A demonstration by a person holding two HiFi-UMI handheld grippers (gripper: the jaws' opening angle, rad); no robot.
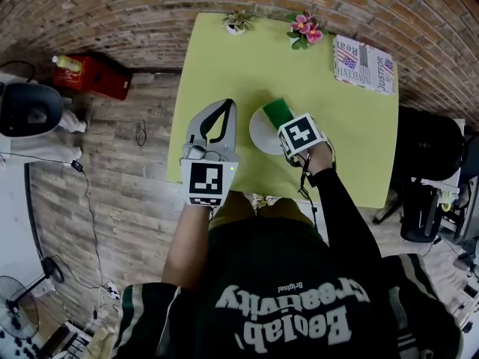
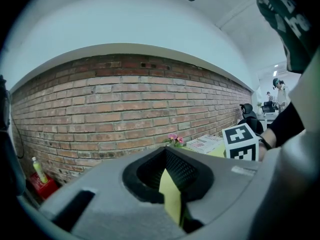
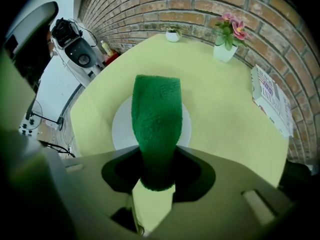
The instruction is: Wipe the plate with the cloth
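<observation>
Mid-wipe, by the look of it. Clamped in the right gripper [image 3: 157,176]: a folded green cloth [image 3: 156,114], pinched at one end, free end trailing forward over the white plate [image 3: 122,129]. Pointed straight down from above, presumably to press the cloth flat and drag it across. In the head view, plate at centre of frame on the yellow-green tabletop [image 1: 224,58], toward the near side, cloth over the plate's upper right part, marker cube [image 1: 303,135] of that gripper covering the lower right rim. Cloth-to-plate contact likely, not certain from these angles. Just left of the plate, the left gripper [image 1: 226,105], close beside the rim but touching or not unclear, jaws drawn together on nothing, only a sliver of tabletop between them in its own view. Probably parked there out of the wiping path, or ready to brace the plate; not holding it now. Aimed nearly level toward the brick wall [image 2: 125,109]. Along the far edge, top of the head view: a small plant [image 1: 236,22], a pot of pink flowers [image 1: 303,28], a printed paper [image 1: 364,63] at upper right, all well apart from the plate, no obstacle. Risk to watch: light plate skating under the cloth with nothing pinning it.
</observation>
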